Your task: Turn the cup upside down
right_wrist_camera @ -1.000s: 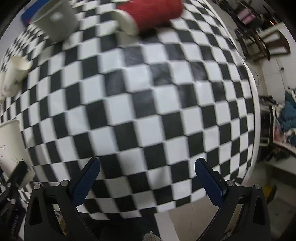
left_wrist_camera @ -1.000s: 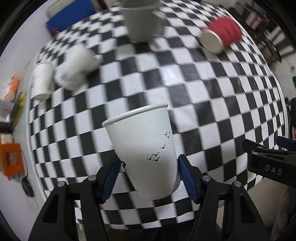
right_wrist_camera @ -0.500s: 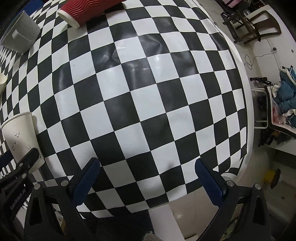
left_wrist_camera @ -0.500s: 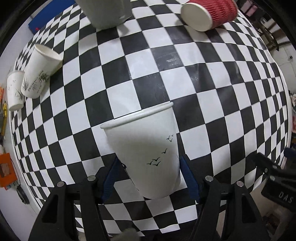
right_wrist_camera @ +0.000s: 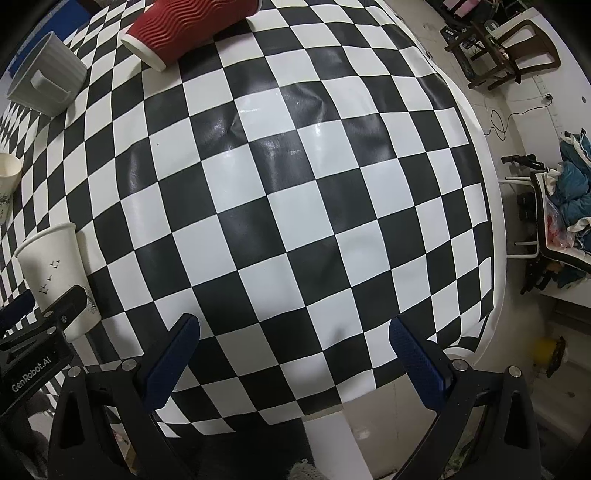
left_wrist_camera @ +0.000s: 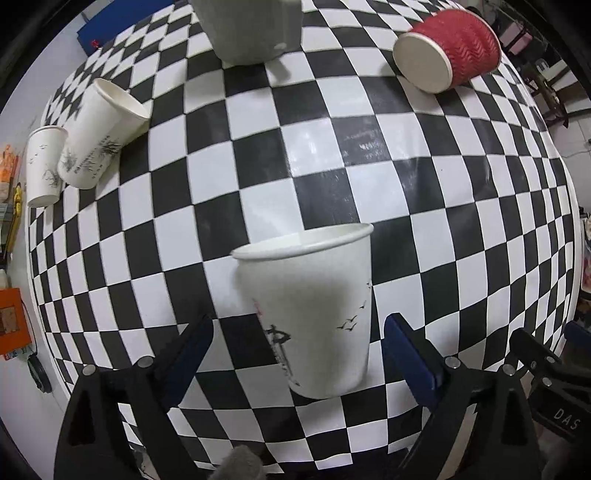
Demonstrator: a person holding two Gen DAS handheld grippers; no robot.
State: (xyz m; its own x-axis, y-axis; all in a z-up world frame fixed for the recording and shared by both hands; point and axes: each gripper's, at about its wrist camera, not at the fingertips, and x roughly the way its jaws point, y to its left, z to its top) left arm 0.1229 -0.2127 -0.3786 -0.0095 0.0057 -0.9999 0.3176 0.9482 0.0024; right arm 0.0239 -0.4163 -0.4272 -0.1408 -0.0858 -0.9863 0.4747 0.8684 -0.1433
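A white paper cup with small black birds (left_wrist_camera: 314, 310) stands upright, mouth up, on the black-and-white checkered table (left_wrist_camera: 332, 147). My left gripper (left_wrist_camera: 297, 350) is open, its blue fingers on either side of the cup with a gap on both sides. The same cup shows at the left edge of the right wrist view (right_wrist_camera: 55, 269), partly behind the left gripper's body. My right gripper (right_wrist_camera: 295, 354) is open and empty above the table's near right part.
A red ribbed cup (left_wrist_camera: 448, 50) lies on its side at the back right. A grey mug (left_wrist_camera: 251, 27) stands at the back. Two white paper cups (left_wrist_camera: 96, 136) sit at the left. The table's edge (right_wrist_camera: 491, 258) runs along the right, with chairs beyond.
My left gripper has opened and let go of the white cup, which now stands free on the table. The right gripper has stayed open.
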